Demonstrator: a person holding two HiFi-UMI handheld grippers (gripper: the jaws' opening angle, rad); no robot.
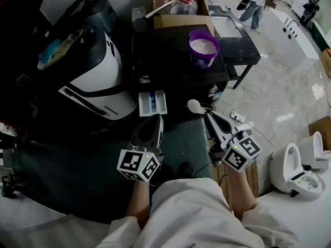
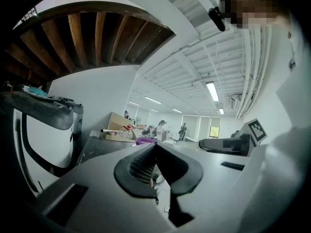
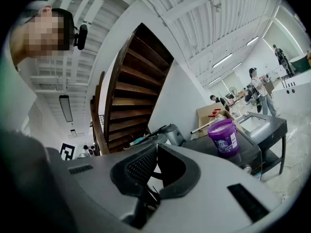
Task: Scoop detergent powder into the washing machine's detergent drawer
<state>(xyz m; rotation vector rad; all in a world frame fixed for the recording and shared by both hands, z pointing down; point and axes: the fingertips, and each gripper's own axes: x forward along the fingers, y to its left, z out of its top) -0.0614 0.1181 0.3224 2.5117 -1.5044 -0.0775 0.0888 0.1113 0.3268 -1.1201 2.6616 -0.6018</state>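
- Head view: the drawer [image 1: 153,103] juts from the front of the black machine [image 1: 165,68] with its open side up, so powder can be tipped in from above. Its middle compartment holds a blue insert. No heap of powder shows in any compartment.
- Head view: the tub [image 1: 203,60] stands lidless on the machine top, well behind the drawer. White powder [image 1: 203,45] fills it close to the rim.
- Head view: the right gripper [image 1: 208,115] is clamped on the handle of a white scoop [image 1: 195,106]. The bowl points forward, just right of the drawer and on the near side of the tub. Whether the bowl carries powder cannot be told.
- Head view: the left gripper [image 1: 158,119] points at the drawer's near edge without touching it, probably ready to steady the drawer.
- Head view: a box [image 1: 178,19] holding a bottle [image 1: 182,5] sits behind the machine.
- Left gripper view: the left gripper [image 2: 155,147] has its jaws together with nothing between them. The tub [image 2: 145,141] shows small and far ahead.
- Right gripper view: the right gripper [image 3: 155,147] has its jaws meeting at the tips, and the scoop is hidden behind them. The tub [image 3: 222,137] stands ahead and to the right, open end up.
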